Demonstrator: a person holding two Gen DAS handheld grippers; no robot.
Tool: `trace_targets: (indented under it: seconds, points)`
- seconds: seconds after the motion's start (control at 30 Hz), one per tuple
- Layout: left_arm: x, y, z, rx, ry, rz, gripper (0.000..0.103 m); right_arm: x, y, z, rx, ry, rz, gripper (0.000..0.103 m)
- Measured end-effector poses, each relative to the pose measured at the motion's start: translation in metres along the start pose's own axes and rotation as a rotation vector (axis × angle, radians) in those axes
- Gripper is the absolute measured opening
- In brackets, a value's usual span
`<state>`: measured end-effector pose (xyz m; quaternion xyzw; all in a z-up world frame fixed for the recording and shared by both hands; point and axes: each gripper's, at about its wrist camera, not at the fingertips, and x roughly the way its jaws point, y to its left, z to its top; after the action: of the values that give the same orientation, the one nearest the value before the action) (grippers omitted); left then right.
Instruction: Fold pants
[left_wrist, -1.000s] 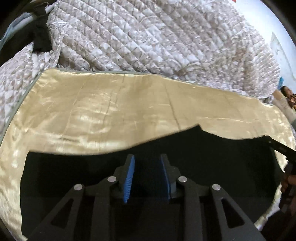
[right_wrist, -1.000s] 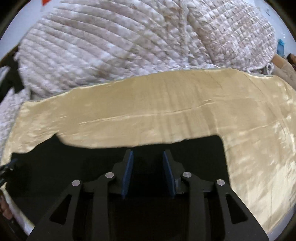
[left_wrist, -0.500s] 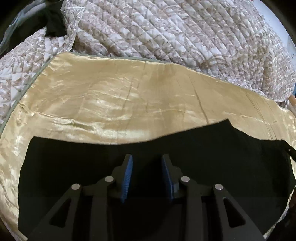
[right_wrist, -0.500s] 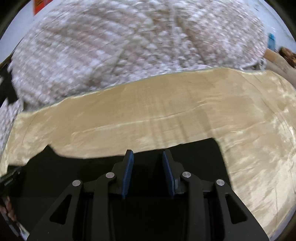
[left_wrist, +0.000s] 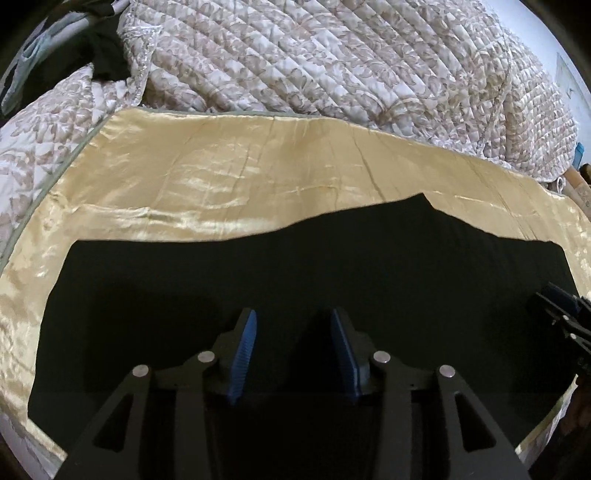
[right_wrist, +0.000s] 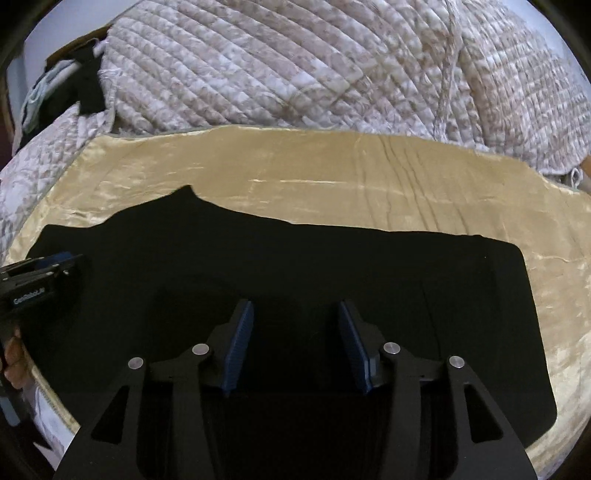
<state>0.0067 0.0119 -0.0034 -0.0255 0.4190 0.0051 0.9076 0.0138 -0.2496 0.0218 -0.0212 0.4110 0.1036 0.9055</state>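
Note:
Black pants (left_wrist: 258, 273) lie spread flat on a shiny gold cloth (left_wrist: 221, 177); they also fill the lower right wrist view (right_wrist: 332, 266). My left gripper (left_wrist: 293, 317) is open and empty, just above the pants' near part. My right gripper (right_wrist: 295, 308) is open and empty over the pants. The right gripper shows at the right edge of the left wrist view (left_wrist: 561, 306). The left gripper shows at the left edge of the right wrist view (right_wrist: 40, 277). The pants' near edge is hidden under the grippers.
A quilted floral blanket (left_wrist: 332, 66) is piled behind the gold cloth (right_wrist: 369, 177) and shows in the right wrist view (right_wrist: 295, 66). Dark and light-blue clothes (left_wrist: 55, 48) lie at the far left. Bare gold cloth lies beyond the pants.
Both grippers pulled back and apart, so more of the pants shows in each view. Both jaws have opened a little wider. The pants lie the same.

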Motion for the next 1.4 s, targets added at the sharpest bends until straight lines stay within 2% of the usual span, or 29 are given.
trace_targets:
  seconds: [0.13, 0.2, 0.37, 0.47, 0.53, 0.63, 0.8, 0.93, 1.1, 1.23, 1.4]
  points:
    - [-0.013, 0.003, -0.017, 0.009, -0.024, 0.020, 0.045, -0.013, 0.019, -0.012, -0.047, -0.044, 0.049, 0.049]
    - [-0.019, 0.006, -0.024, 0.013, -0.036, 0.025, 0.045, -0.011, 0.030, -0.019, -0.087, -0.031, 0.062, 0.051]
    - [-0.034, 0.019, -0.035, -0.001, -0.072, 0.062, 0.045, -0.012, 0.036, -0.022, -0.105, -0.041, 0.051, 0.052]
    - [-0.034, 0.038, -0.039, -0.052, -0.064, 0.106, 0.045, -0.017, 0.034, -0.022, -0.081, -0.064, 0.074, 0.052]
    - [-0.037, 0.052, -0.040, -0.085, -0.071, 0.101, 0.045, -0.017, 0.038, -0.025, -0.099, -0.052, 0.071, 0.052]
    - [-0.042, 0.071, -0.043, -0.137, -0.083, 0.153, 0.045, -0.015, 0.038, -0.027, -0.102, -0.051, 0.065, 0.053]
    - [-0.053, 0.104, -0.057, -0.243, -0.099, 0.164, 0.045, -0.016, 0.033, -0.026, -0.074, -0.049, 0.074, 0.053]
    - [-0.066, 0.123, -0.074, -0.331, -0.126, 0.133, 0.045, -0.016, 0.033, -0.026, -0.073, -0.049, 0.072, 0.053]
    - [-0.075, 0.134, -0.092, -0.418, -0.140, 0.134, 0.045, -0.015, 0.031, -0.025, -0.065, -0.047, 0.079, 0.053]
    - [-0.076, 0.139, -0.098, -0.449, -0.151, 0.112, 0.045, -0.015, 0.031, -0.025, -0.064, -0.046, 0.079, 0.053]
    - [-0.075, 0.152, -0.103, -0.535, -0.173, 0.045, 0.045, -0.015, 0.031, -0.025, -0.063, -0.046, 0.080, 0.054]
